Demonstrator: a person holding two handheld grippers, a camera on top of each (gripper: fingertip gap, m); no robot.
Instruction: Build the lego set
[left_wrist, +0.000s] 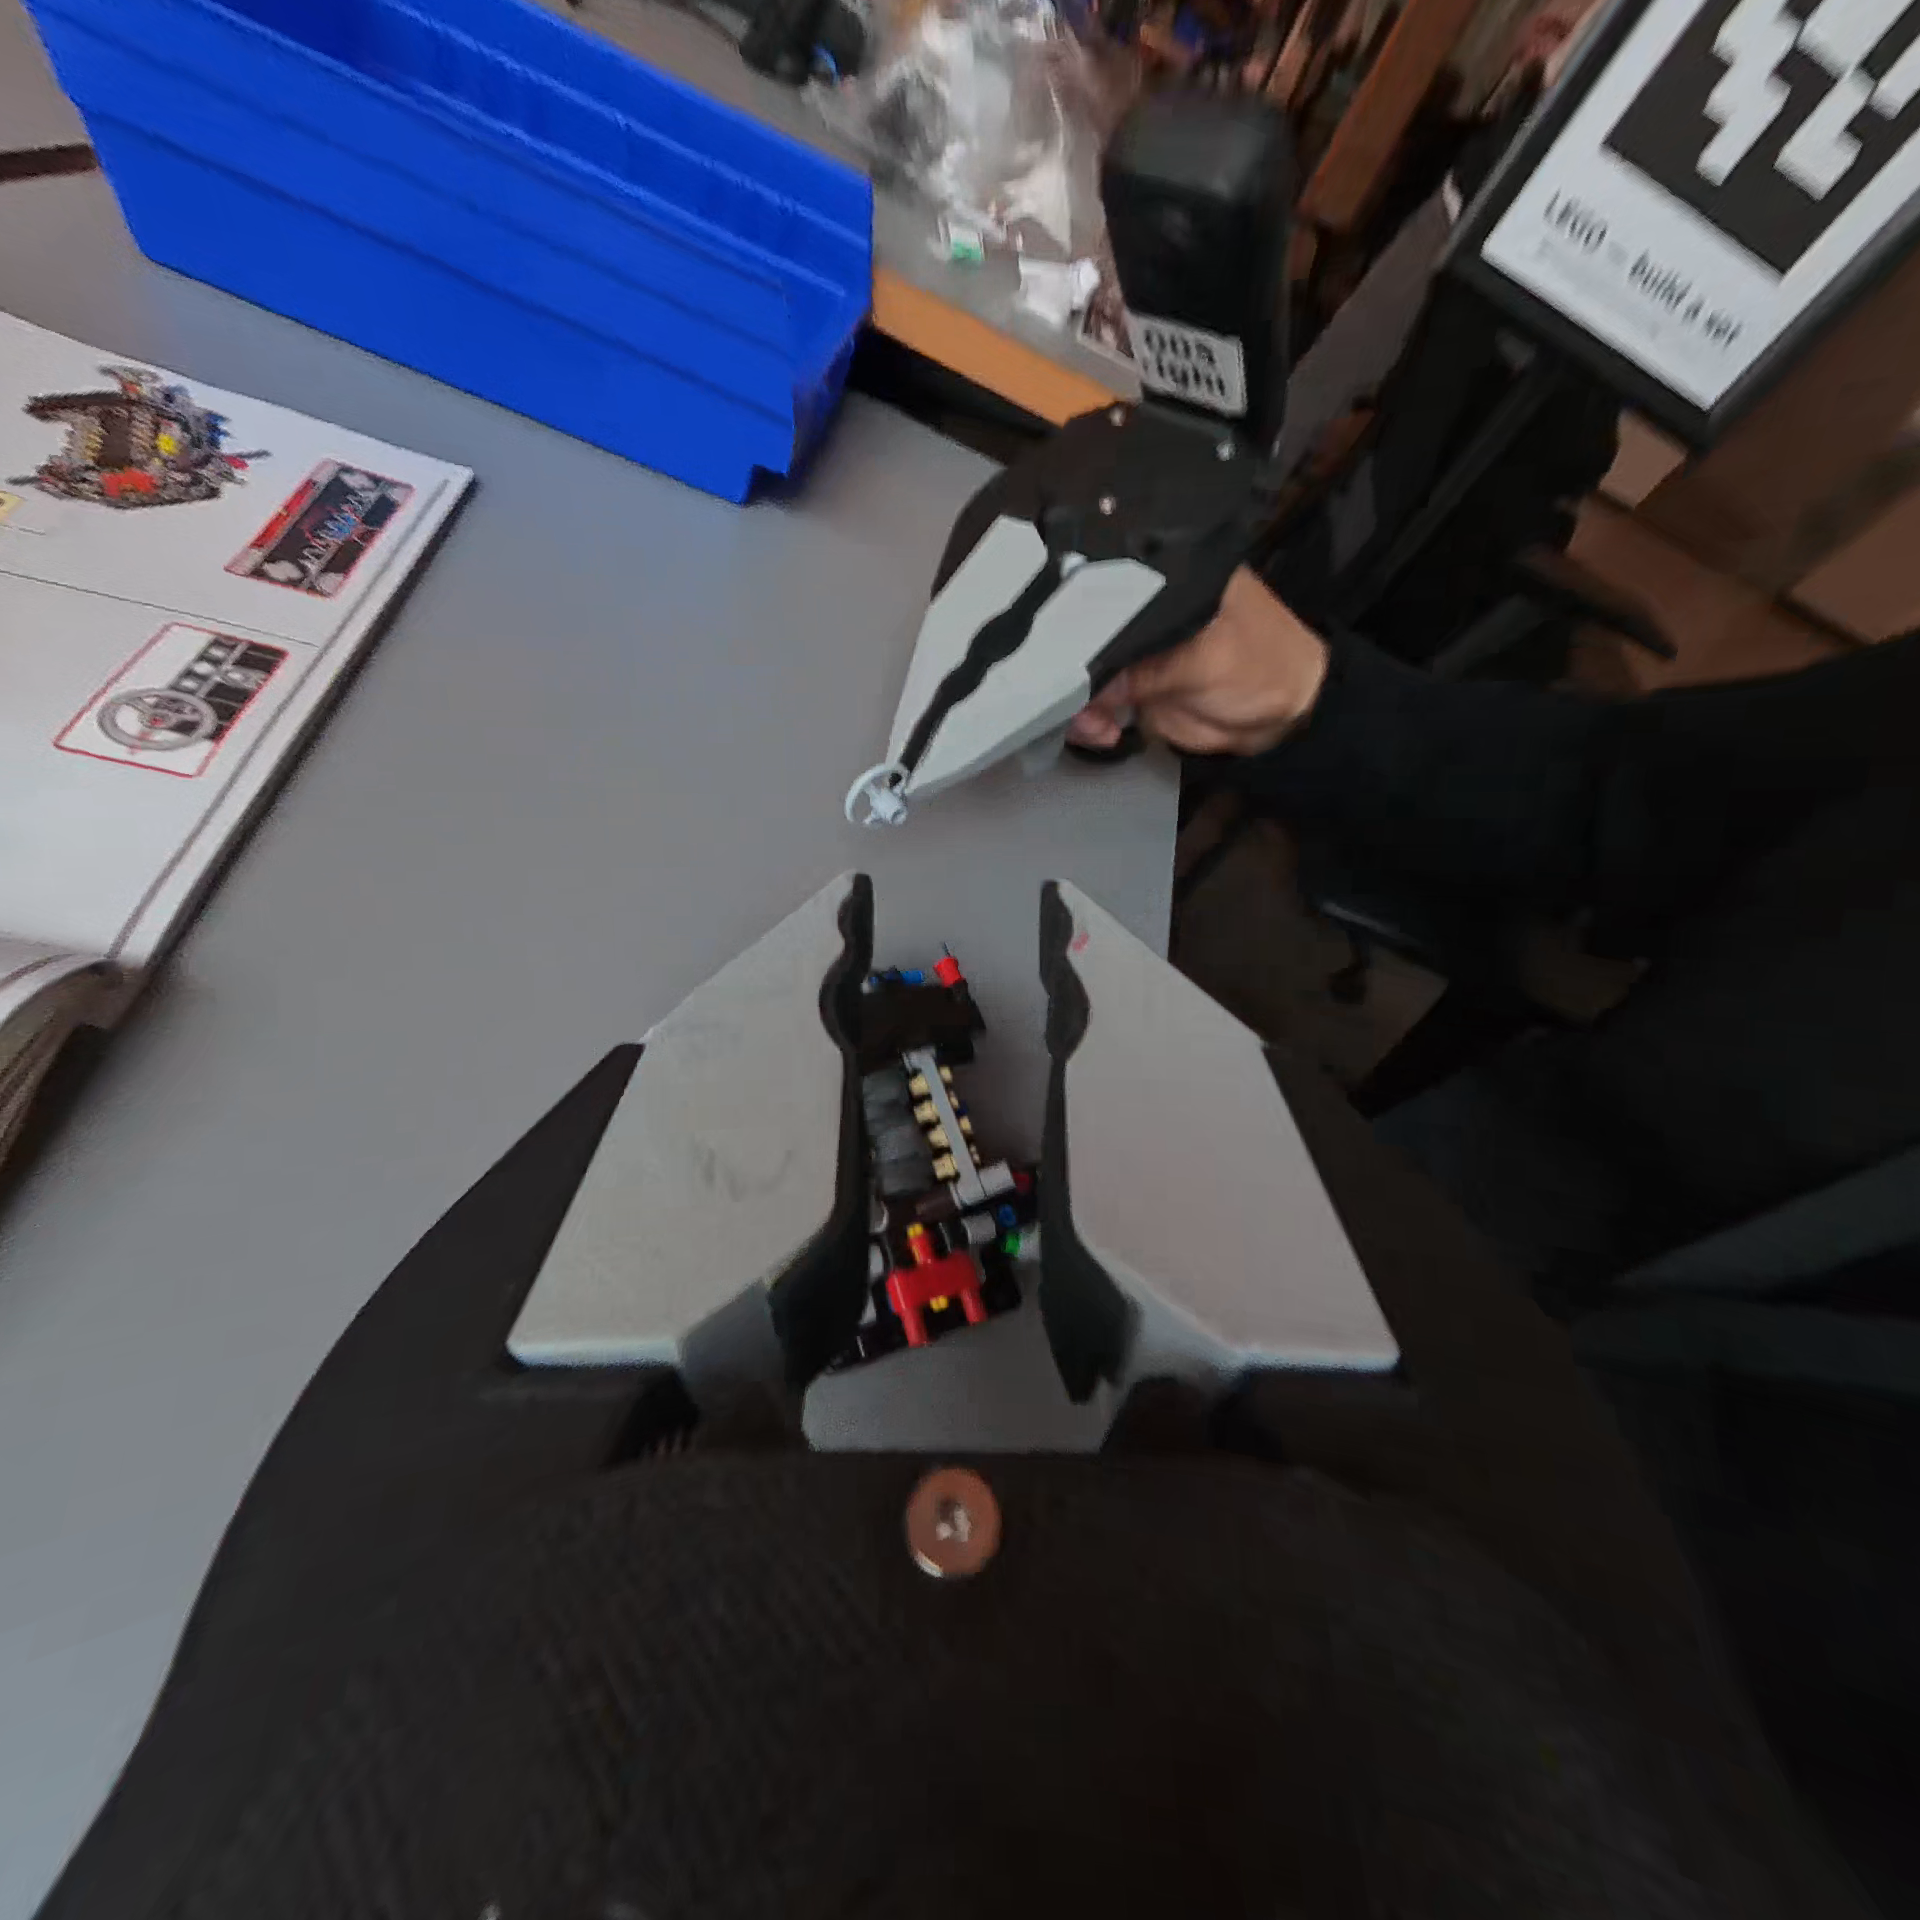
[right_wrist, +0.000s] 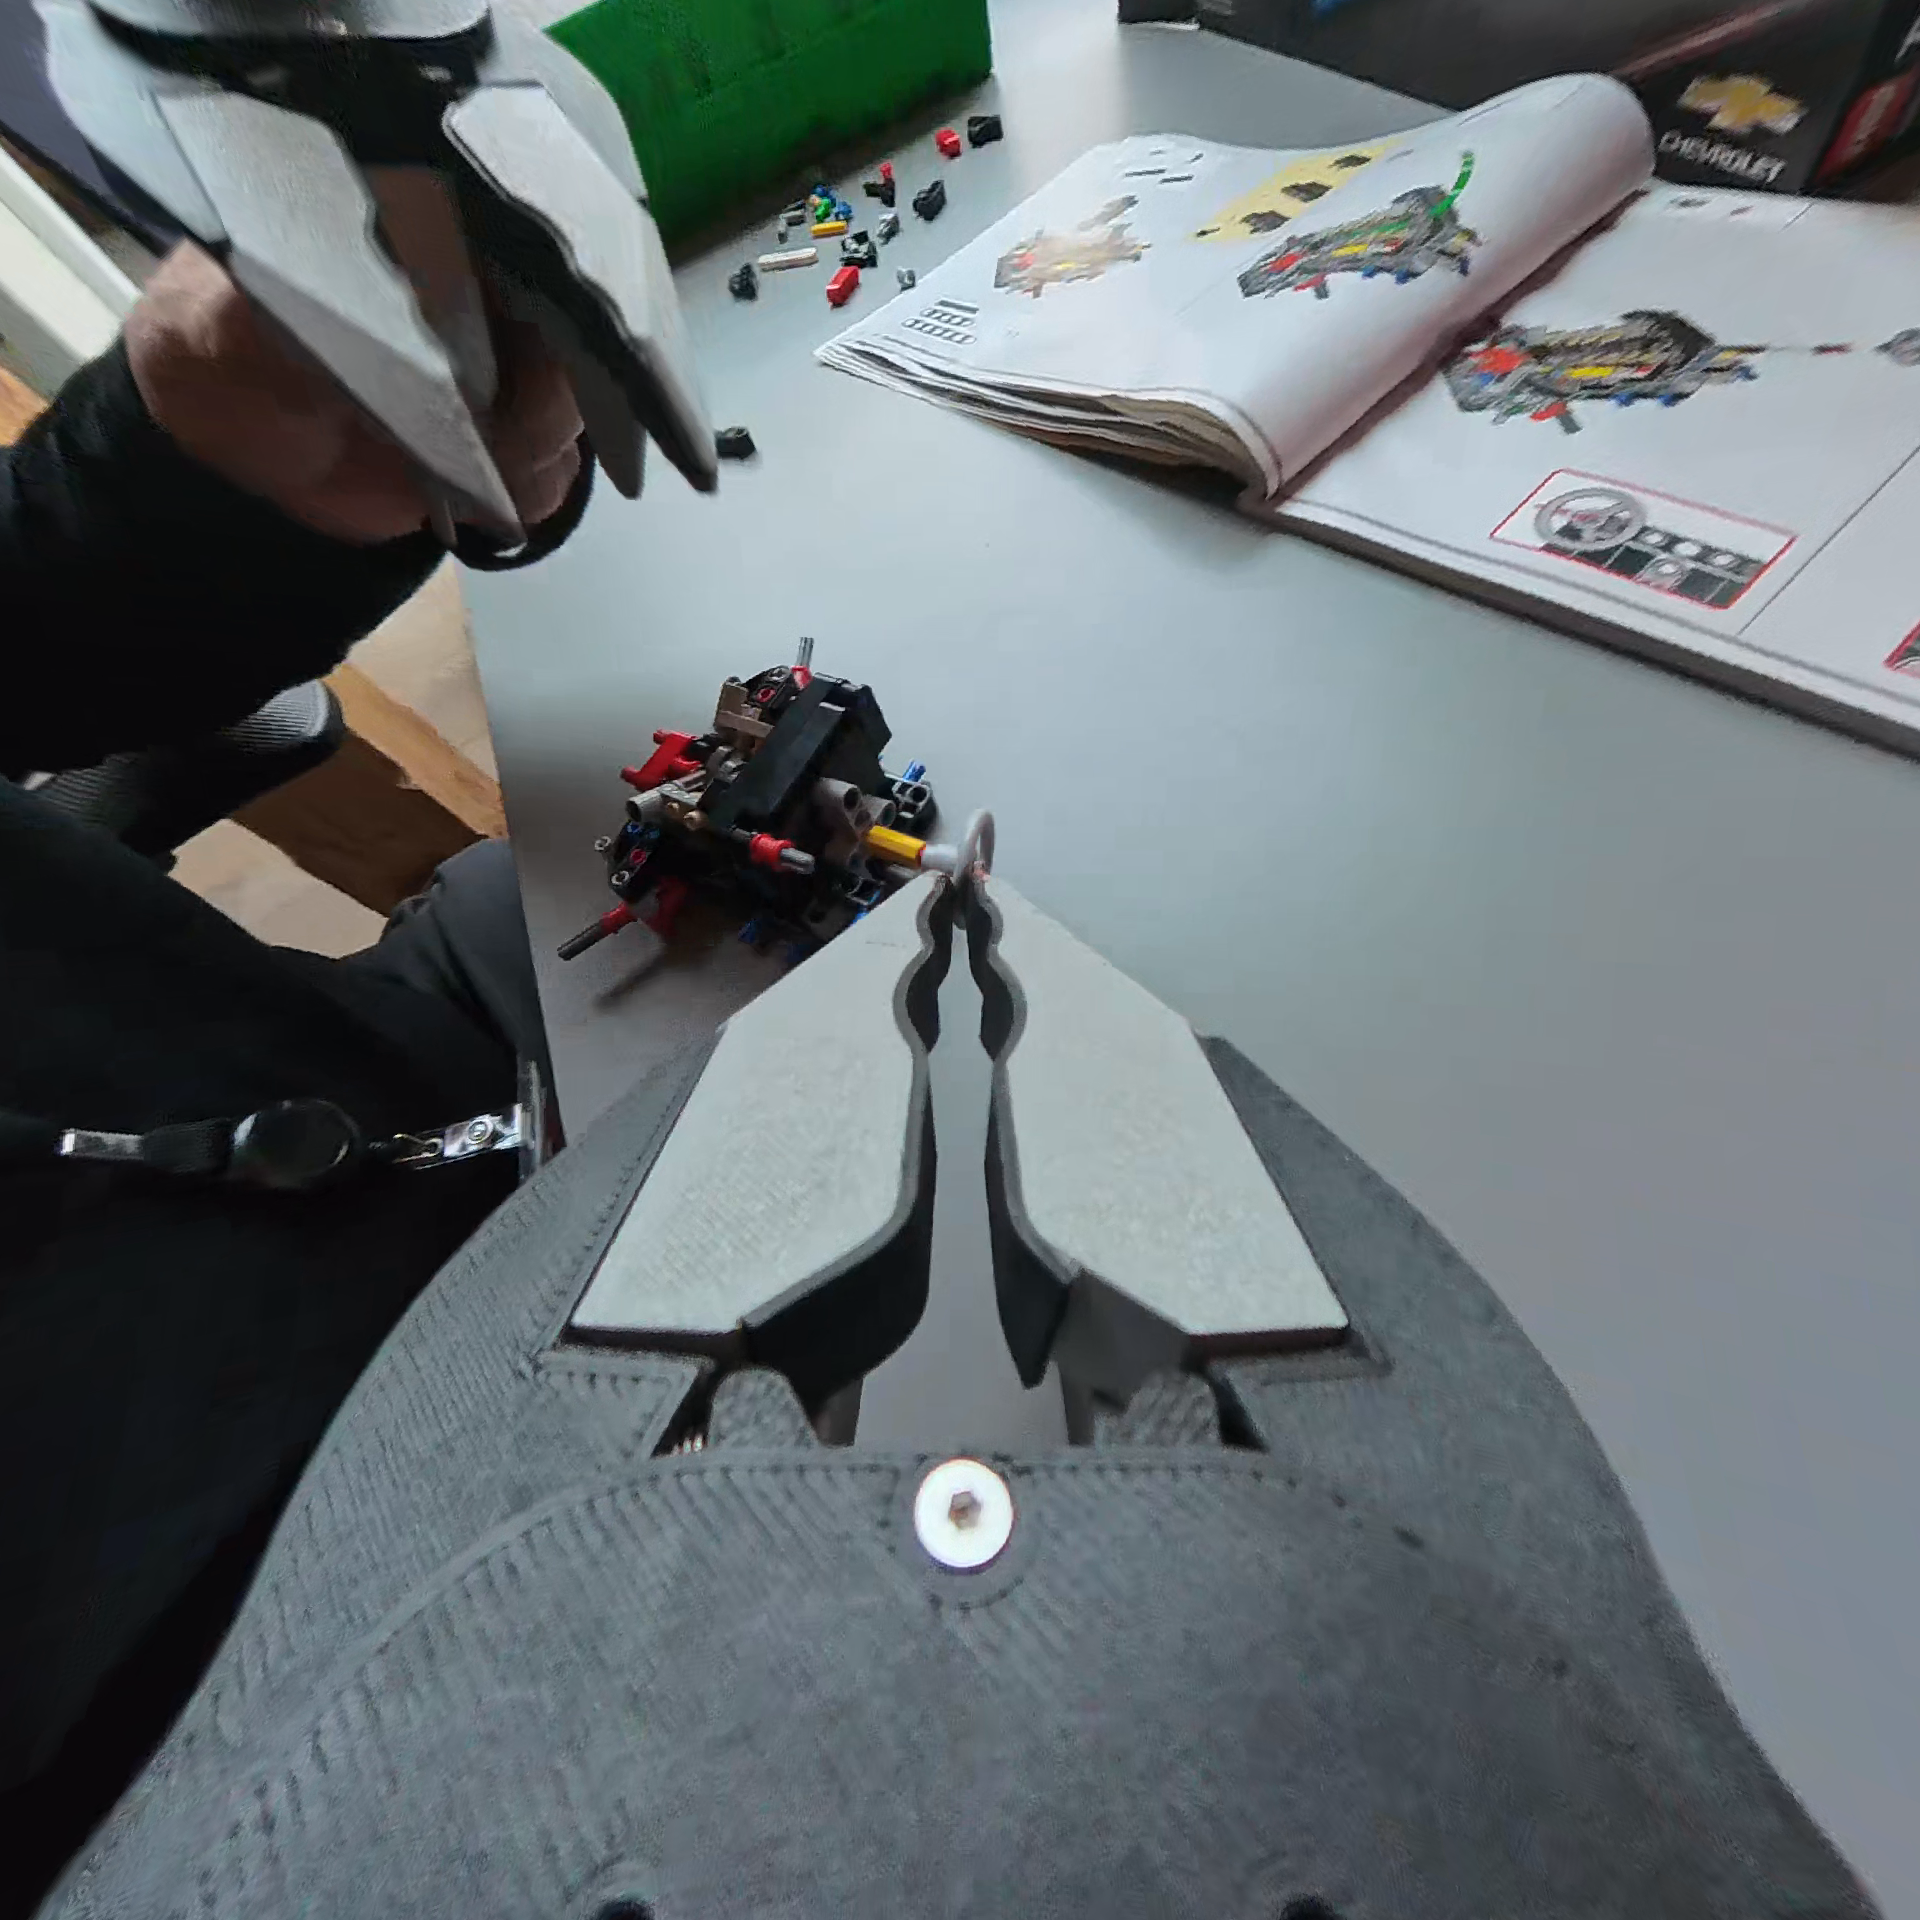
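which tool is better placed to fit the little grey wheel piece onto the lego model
Right. The right tool is already shut on the grey steering wheel piece, its tip beside the yellow axle of the lego model. The left tool hangs open above the model, holding nothing.

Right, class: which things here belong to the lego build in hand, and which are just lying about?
In the job:
right gripper, shut on the grey ring piece
left gripper, open
lego assembly
instruction booklet
loose pieces

Lying about:
blue bin
green bin
plastic bag
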